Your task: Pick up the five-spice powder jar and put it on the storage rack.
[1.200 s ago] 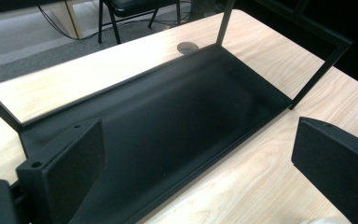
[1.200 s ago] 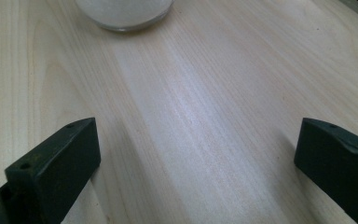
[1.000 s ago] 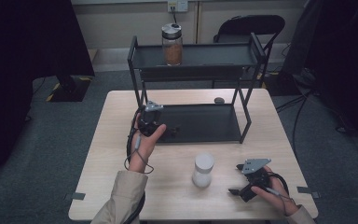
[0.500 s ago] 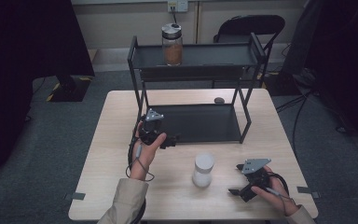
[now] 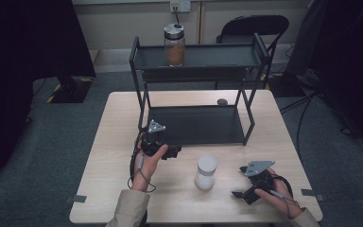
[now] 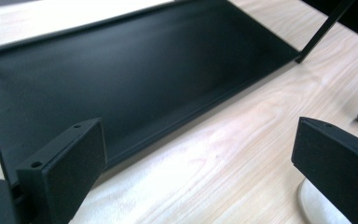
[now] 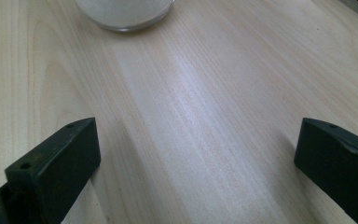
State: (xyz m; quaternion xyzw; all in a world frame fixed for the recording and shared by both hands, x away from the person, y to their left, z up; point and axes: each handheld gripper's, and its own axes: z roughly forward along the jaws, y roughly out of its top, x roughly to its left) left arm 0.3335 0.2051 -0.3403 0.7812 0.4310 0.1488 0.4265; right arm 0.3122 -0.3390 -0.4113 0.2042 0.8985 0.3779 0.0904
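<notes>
A white jar (image 5: 206,172) with a white lid stands on the wooden table (image 5: 118,137) in front of the black two-tier rack (image 5: 250,109). My left gripper (image 5: 174,151) is open just left of the jar, at the front left corner of the rack's lower shelf (image 5: 194,124). In the left gripper view the jaws (image 6: 196,154) stand wide apart over the shelf's front lip (image 6: 177,121), with the jar's edge (image 6: 312,207) behind the right jaw. My right gripper (image 5: 238,182) rests open on the table right of the jar. Its view has the jaws (image 7: 198,144) wide over bare wood, the jar's base (image 7: 123,11) ahead.
A glass jar of brown contents (image 5: 175,45) with a dark lid stands on the rack's top shelf (image 5: 217,56). A small dark object (image 5: 222,101) lies on the table behind the rack. A black chair (image 5: 255,23) stands beyond the table.
My left gripper has moved toward the person and to the right, from the rack's left post to near the white jar. The right gripper has stayed still.
</notes>
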